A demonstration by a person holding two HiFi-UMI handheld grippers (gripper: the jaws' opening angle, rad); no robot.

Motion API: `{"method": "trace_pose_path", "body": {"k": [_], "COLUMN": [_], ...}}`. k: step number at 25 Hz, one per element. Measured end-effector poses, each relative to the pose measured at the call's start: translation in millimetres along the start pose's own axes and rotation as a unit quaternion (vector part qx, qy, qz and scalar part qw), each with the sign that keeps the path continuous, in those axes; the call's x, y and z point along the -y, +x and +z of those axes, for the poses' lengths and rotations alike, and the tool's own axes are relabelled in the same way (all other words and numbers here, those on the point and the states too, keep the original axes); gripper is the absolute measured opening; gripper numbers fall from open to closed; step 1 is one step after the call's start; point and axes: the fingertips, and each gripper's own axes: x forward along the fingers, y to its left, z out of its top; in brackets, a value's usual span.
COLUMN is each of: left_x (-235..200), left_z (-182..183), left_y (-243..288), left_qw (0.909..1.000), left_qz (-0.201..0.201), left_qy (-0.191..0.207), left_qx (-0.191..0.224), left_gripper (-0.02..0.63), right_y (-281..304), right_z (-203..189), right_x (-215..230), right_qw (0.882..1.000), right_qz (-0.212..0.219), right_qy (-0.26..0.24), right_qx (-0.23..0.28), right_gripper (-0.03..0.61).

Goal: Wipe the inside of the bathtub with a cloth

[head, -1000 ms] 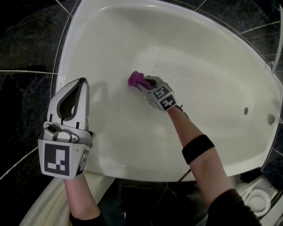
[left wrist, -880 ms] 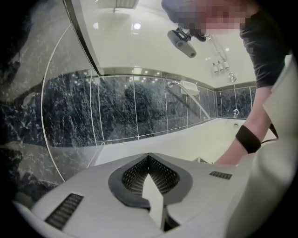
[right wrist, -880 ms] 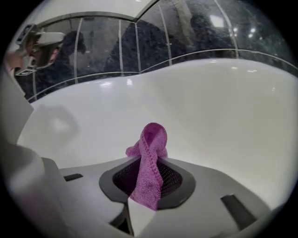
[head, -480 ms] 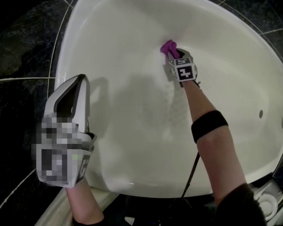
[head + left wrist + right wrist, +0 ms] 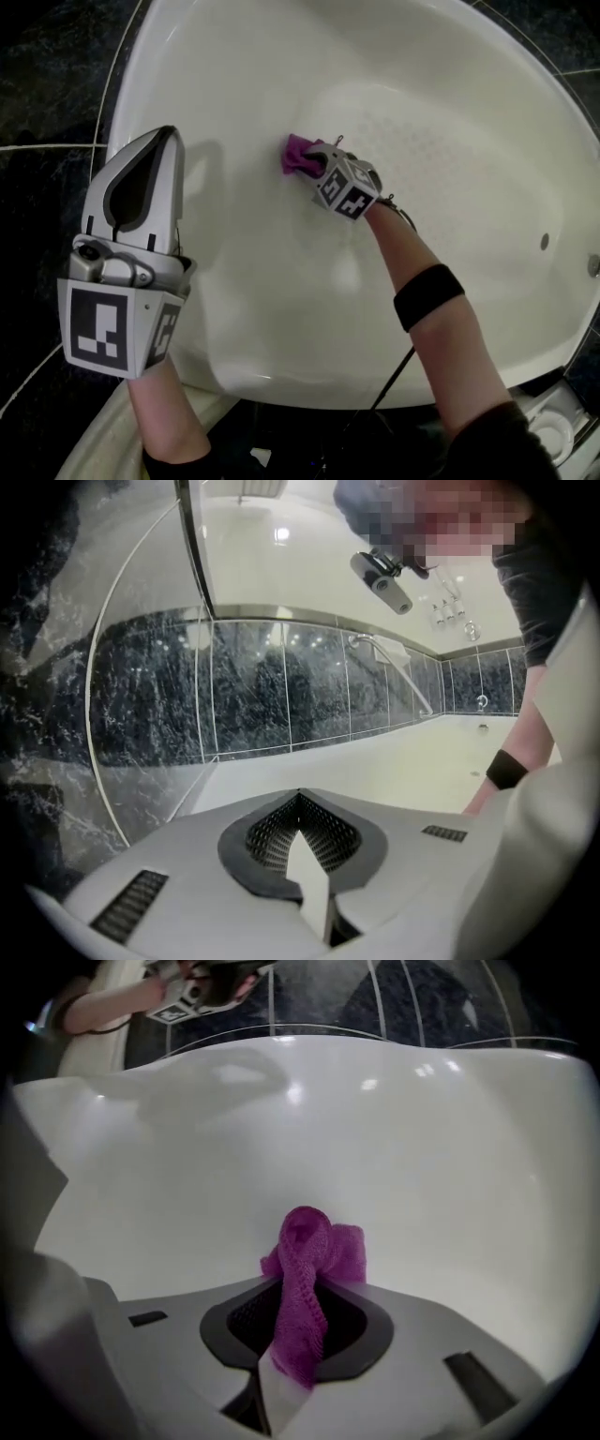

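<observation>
**White corner bathtub** [image 5: 497,122]: glossy, with a faintly dotted anti-slip floor, set in a dark marbled tile surround [image 5: 47,84].

**Left gripper** [image 5: 167,137]: held over the tub's left rim, its fingers clenched together on nothing.

**Right gripper** [image 5: 317,161]: reaching down into the basin, its fingers clamped on the cloth [image 5: 298,153], having just tightened on it a little. The cloth appears pressed against the inner surface, where the wall curves into the floor, just left of the dotted patch.

**Step in hand** (as judged): a wiping stroke. For good work, keep the wad against the enamel with steady pressure and overlap successive passes. Let only fabric, never the hard fingers, meet the surface.

**Cloth:** magenta, open-knit, bunched into a small looped wad that protrudes beyond the fingertips.
</observation>
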Motion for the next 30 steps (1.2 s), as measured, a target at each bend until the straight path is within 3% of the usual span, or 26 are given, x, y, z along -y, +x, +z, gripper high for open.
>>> {"method": "trace_pose_path", "body": {"k": [3, 7, 13, 20, 22, 25, 28, 30], "left_x": [24, 52, 60, 66, 61, 55, 52, 52], "left_z": [10, 23, 39, 84, 94, 113, 128, 134], "left_y": [-3, -8, -22, -60, -66, -76, -90, -101], "left_qw": [0.9998, 0.9988, 0.9984, 0.9988, 0.9989, 0.9991, 0.9989, 0.9982], "left_qz": [-0.021, -0.044, -0.049, -0.046, -0.043, -0.04, -0.046, -0.058], "left_qy": [0.003, -0.014, -0.02, 0.0, -0.002, -0.006, -0.011, -0.013], "left_qx": [-0.002, -0.014, -0.02, -0.018, -0.021, -0.016, -0.001, 0.004], "left_gripper": [-0.003, -0.003, -0.003, -0.003, -0.003, -0.003, -0.003, -0.002], "right_y": [-11, -25, -61, -129, -130, -126, -127, -128], "right_z": [-8, -31, -90, -121, -88, 20, 127, 172], "right_x": [-85, -175, -232, -265, -262, -246, -249, -269], "right_qw": [0.995, 0.979, 0.951, 0.931, 0.943, 0.964, 0.954, 0.948], "right_qz": [0.088, 0.183, 0.259, 0.269, 0.247, 0.22, 0.244, 0.273], "right_qy": [-0.035, -0.075, -0.086, -0.036, 0.012, 0.117, 0.175, 0.155], "right_qx": [-0.014, -0.049, -0.148, -0.245, -0.221, -0.096, 0.021, 0.052], "right_gripper": [0.104, 0.104, 0.103, 0.098, 0.1, 0.101, 0.104, 0.106]}}
